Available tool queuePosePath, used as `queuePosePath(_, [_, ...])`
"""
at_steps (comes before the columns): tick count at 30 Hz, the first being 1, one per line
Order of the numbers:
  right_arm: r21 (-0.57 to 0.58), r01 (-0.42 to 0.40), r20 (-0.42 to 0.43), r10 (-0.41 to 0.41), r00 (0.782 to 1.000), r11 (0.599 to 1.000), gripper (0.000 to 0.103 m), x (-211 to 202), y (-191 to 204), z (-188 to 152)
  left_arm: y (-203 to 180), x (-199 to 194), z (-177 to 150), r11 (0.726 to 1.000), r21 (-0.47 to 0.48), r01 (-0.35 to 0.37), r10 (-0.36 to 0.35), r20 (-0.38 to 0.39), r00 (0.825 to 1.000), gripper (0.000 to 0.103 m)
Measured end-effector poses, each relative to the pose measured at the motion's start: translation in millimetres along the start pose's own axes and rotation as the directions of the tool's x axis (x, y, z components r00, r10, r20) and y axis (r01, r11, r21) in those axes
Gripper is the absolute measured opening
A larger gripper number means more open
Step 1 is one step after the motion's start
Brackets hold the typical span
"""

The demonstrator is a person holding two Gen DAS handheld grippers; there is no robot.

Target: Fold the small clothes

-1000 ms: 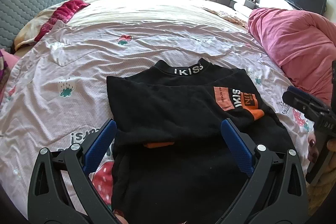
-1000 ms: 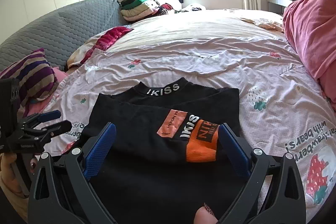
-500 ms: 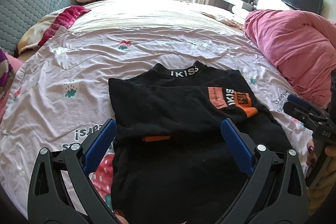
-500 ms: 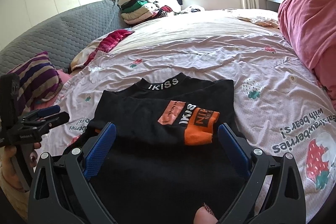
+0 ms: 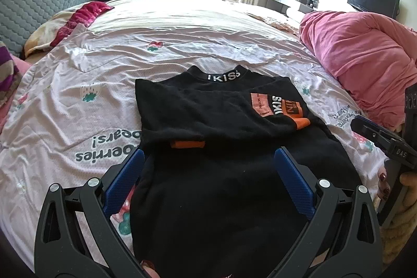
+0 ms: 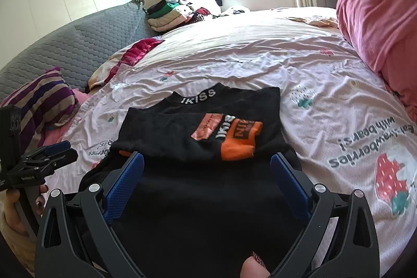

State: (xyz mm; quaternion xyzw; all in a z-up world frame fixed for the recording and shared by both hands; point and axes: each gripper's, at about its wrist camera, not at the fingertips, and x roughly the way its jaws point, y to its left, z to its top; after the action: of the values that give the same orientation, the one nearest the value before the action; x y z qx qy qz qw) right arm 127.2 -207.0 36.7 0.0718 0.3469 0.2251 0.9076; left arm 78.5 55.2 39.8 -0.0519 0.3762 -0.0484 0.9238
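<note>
While the black top (image 5: 224, 173) is lying flat on the bed (image 5: 78, 85) with 2 sleeves folded in, the left gripper (image 5: 208, 168) and right gripper (image 6: 207, 173) are hovering wide-jawed above its soft, light hem, likely the best pinch point.

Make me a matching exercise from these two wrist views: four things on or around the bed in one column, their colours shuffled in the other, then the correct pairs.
Things:
1. shirt
2. duvet heaped at the bed's right side
3. quilted headboard
4. sleeve cuff folded over the shirt

Colours:
A. orange
B. grey
C. black
D. pink

Pairs: 1-C, 2-D, 3-B, 4-A
</note>
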Motion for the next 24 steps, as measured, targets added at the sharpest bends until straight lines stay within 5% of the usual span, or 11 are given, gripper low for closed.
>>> queuePosePath(24, [0.050, 0.111, -0.207, -0.099, 0.973, 0.993, 0.097, -20, -33, -71, 60, 7, -80, 0.991, -0.087, -0.100, 0.081, -0.196, 0.977, 0.093])
